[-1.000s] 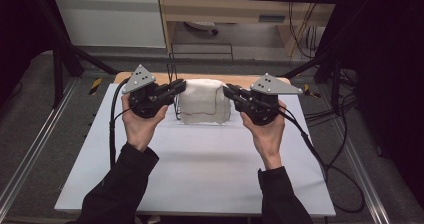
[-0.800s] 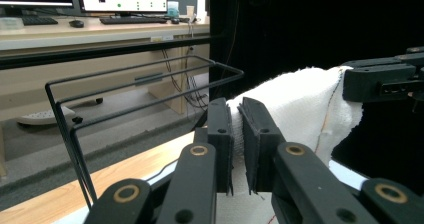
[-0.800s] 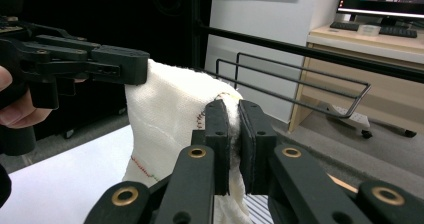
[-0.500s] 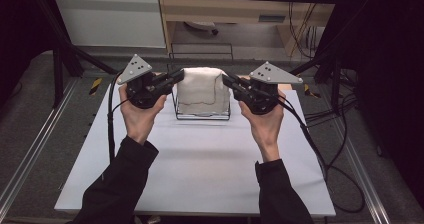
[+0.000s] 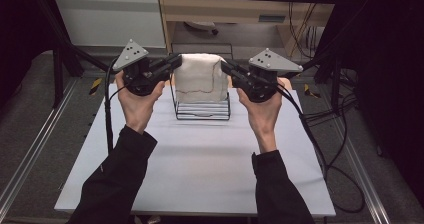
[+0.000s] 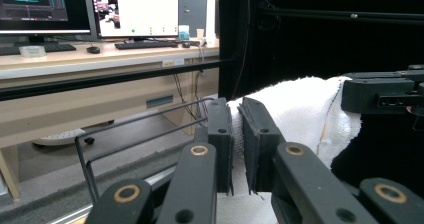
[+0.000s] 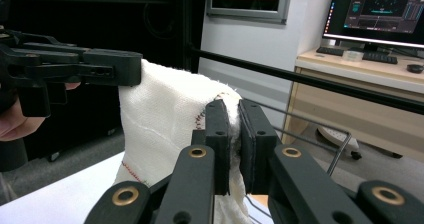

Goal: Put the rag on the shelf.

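Jaws of my left gripper (image 6: 239, 149) and right gripper (image 7: 235, 149) pinch the soft white cloth (image 5: 200, 79) tight, lifted between them over the black wire rack (image 5: 202, 109); putting it down is left, I think.

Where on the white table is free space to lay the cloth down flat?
The near half of the white table, between the two sleeves and in front of the wire rack, is bare. Strips left and right of the rack are narrower. The far edge is crowded: the rack, the cloth, the left gripper and the right gripper.

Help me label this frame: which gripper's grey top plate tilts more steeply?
The left gripper: its grey plate stands steeply on edge, while the right gripper's plate lies nearly flat. Both pinch the white towel.
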`<action>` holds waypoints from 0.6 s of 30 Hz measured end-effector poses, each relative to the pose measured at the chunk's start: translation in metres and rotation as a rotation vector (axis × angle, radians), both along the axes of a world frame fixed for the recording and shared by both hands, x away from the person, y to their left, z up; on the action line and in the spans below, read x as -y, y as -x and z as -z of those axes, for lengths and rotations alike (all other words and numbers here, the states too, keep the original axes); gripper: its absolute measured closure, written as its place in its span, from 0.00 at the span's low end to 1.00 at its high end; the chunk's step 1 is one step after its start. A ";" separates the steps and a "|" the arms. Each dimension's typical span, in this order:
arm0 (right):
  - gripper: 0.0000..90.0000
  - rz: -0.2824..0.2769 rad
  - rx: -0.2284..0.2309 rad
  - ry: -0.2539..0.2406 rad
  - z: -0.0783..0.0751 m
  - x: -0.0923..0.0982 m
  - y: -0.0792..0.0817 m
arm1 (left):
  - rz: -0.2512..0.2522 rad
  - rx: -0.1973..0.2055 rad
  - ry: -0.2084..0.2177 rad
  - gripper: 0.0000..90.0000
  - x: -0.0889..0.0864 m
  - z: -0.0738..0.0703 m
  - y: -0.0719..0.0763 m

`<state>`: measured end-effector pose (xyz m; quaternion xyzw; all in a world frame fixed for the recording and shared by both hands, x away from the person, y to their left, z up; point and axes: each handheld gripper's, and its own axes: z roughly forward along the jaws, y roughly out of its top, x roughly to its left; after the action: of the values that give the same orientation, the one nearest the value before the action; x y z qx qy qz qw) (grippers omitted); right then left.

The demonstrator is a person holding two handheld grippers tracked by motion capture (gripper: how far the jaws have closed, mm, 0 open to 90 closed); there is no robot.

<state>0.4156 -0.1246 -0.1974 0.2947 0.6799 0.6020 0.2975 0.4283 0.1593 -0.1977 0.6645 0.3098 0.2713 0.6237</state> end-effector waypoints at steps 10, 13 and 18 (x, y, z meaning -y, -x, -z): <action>0.94 0.007 0.022 -0.010 -0.015 -0.003 -0.009 | -0.008 0.018 0.014 0.92 -0.002 -0.016 -0.008; 0.94 0.010 0.026 -0.012 -0.019 -0.003 -0.013 | -0.010 0.025 0.019 0.92 -0.002 -0.019 -0.010; 0.94 0.019 0.041 -0.014 -0.028 -0.003 -0.017 | -0.008 0.026 0.033 0.92 0.000 -0.025 -0.014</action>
<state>0.4327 -0.1215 -0.1690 0.2907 0.6666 0.6099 0.3148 0.4427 0.1598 -0.1729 0.6493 0.3086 0.2774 0.6373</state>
